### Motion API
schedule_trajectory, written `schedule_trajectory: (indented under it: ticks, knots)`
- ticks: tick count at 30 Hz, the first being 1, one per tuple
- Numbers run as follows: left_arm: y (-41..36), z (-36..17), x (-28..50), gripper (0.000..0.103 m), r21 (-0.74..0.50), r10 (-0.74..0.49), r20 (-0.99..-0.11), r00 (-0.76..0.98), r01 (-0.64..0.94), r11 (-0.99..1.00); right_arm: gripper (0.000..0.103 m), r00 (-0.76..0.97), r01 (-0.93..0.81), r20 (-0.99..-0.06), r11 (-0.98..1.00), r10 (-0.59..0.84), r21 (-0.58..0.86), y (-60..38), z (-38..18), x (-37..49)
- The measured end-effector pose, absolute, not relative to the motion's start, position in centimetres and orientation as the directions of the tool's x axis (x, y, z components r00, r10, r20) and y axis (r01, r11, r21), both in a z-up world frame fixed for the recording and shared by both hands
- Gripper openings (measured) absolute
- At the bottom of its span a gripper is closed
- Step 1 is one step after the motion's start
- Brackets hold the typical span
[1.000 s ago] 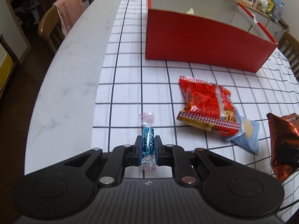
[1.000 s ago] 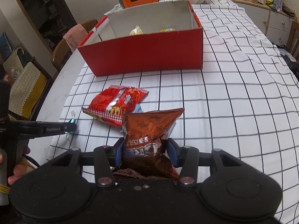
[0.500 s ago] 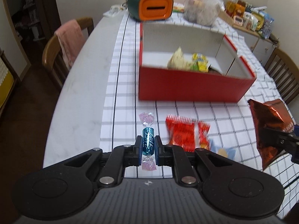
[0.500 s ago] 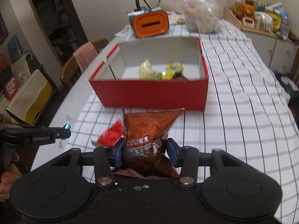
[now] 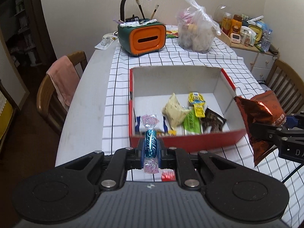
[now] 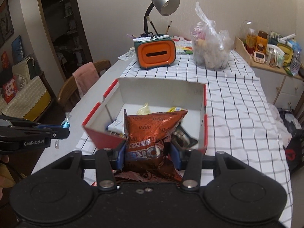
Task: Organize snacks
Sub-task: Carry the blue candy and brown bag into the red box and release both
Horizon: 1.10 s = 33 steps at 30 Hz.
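My left gripper (image 5: 151, 148) is shut on a blue wrapped candy (image 5: 151, 143) with pink twisted ends, held in the air just before the near wall of the red box (image 5: 190, 142). My right gripper (image 6: 147, 152) is shut on a brown Oreo bag (image 6: 152, 133), lifted above the box's near right corner (image 6: 205, 133). In the left wrist view that bag (image 5: 260, 121) hangs at the right. The box holds several snacks: a pale pouch (image 5: 175, 112), a yellow packet (image 5: 197, 102), a green bar (image 5: 191, 124) and a dark packet (image 5: 212, 122).
An orange-and-green tissue box (image 5: 144, 37) with pens, a desk lamp (image 6: 163, 3) and a plastic bag of food (image 5: 195, 32) stand behind the box. A chair with a pink towel (image 5: 63, 81) stands left of the table. A bit of red packet (image 5: 168, 176) shows below my left fingers.
Both grippers have risen and moved toward the red box with their snacks still held. The box's inside has come into view, and the red chip packet has dropped below the left gripper.
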<state>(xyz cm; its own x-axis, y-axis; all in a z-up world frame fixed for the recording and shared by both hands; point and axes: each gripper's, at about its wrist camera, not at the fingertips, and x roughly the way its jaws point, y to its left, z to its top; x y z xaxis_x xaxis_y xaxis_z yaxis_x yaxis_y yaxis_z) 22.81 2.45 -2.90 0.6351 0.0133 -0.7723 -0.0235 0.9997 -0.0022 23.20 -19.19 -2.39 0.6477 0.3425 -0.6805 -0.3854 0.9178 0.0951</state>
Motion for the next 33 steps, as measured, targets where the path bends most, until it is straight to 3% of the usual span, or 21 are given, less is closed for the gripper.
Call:
schedule_trajectory:
  ticks: [18,33]
  knots:
    - [0.3,-7.7,32.6,0.012,0.066,0.057,-0.835,0.547,-0.002,0.998,0.047,0.587,-0.380,-0.755,0.923,0.293,0.062,-18.1,-6.5,34.2]
    - [-0.8,-12.6,35.8,0.012,0.108,0.082,-0.896,0.435,0.034,0.994,0.047,0.502,-0.431,-0.831,0.902,0.241,0.001,-16.5,-11.5,37.8]
